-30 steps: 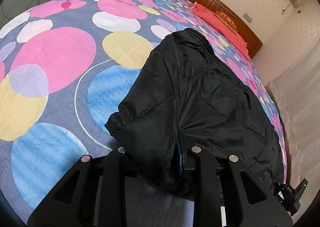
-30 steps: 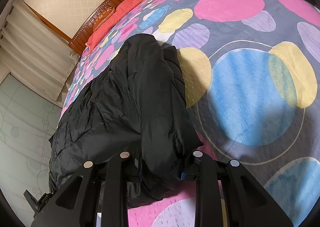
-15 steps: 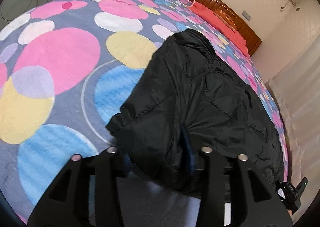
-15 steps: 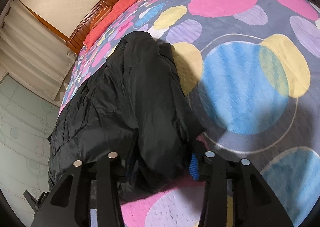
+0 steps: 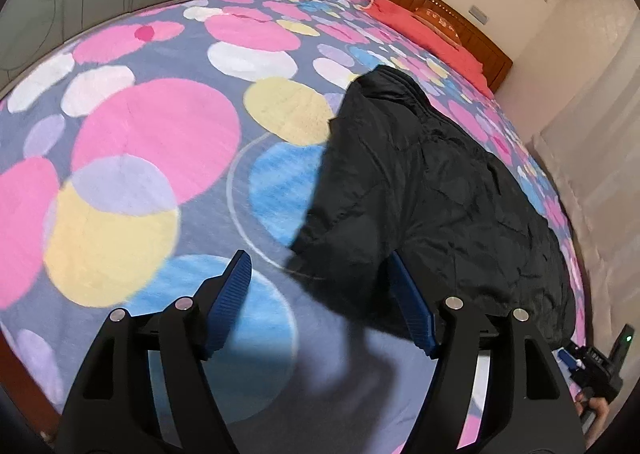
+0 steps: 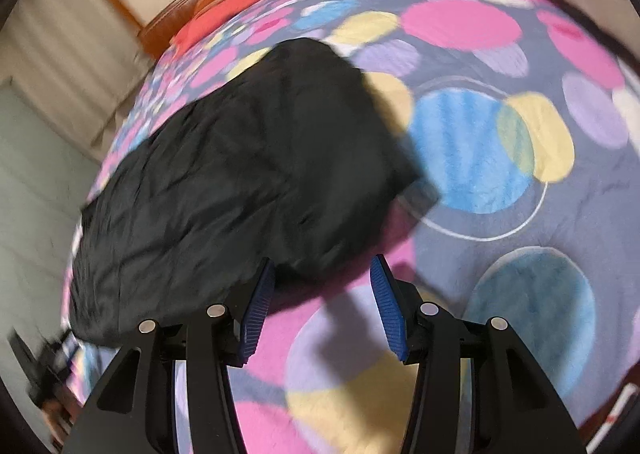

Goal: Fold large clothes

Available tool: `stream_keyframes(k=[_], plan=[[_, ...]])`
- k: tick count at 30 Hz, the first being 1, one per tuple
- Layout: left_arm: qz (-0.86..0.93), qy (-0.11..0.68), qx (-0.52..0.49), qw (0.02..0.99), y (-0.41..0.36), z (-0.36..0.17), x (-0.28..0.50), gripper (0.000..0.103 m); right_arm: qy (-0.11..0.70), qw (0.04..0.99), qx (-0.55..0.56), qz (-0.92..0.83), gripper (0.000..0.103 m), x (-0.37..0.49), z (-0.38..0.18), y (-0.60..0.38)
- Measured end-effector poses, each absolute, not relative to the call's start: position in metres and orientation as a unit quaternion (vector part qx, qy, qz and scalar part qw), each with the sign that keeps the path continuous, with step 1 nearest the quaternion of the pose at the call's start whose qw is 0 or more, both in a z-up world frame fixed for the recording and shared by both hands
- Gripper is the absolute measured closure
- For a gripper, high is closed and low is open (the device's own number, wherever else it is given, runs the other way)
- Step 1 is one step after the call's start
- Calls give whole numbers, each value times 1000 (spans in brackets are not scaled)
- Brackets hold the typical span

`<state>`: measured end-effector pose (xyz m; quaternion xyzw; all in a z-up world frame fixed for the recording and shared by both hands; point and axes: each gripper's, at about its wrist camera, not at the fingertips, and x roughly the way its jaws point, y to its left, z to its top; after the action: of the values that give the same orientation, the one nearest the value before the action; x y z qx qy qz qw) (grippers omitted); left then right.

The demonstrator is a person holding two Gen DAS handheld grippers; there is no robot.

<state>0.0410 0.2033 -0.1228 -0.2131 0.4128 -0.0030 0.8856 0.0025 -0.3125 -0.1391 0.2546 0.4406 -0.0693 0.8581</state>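
The black jacket (image 5: 432, 206) lies on the bed (image 5: 152, 142), on the circle-patterned cover, already doubled over on itself into a thick, rumpled bundle whose near edge sits just ahead of both tools. The left gripper (image 5: 320, 302) has its fingers (image 5: 230, 306) spread wide with nothing between them; its right-hand pad is just beside the jacket's near hem. The right gripper (image 6: 320, 310) is open too — blue pads apart, empty, the near corner of the jacket (image 6: 248, 174) just beyond its tips. That view is blurred, so fine creases are hard to read.

By my judgement one fold is laid and released, and the step in hand is the gap between folds. The next move probably calls for choosing a fresh edge or corner on each side and pinching through the puffy layers firmly — thick padding may spring back open.
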Motion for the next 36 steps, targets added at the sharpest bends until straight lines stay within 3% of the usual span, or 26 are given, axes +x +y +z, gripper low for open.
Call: stream_keyframes(k=[13,16,26,33,36], plan=[[-68,432,-241,866,254,-107,117,32,402,912,87,-8,53,82,-80,-198],[-118,443,-226,860,247,-107,149,27,394,917,55,-18,53,109,-76,-174],[-174,479,-244,825,228,-136,202,26,443,892,6,-85,52,169,-140,-151],[-228,505,-243,796,207,-151,217,25,438,894,-3,-94,52,170,-146,-145],[-246,532,-237,775,196,-165,222,21,434,896,-5,-95,52,170,-147,-143]])
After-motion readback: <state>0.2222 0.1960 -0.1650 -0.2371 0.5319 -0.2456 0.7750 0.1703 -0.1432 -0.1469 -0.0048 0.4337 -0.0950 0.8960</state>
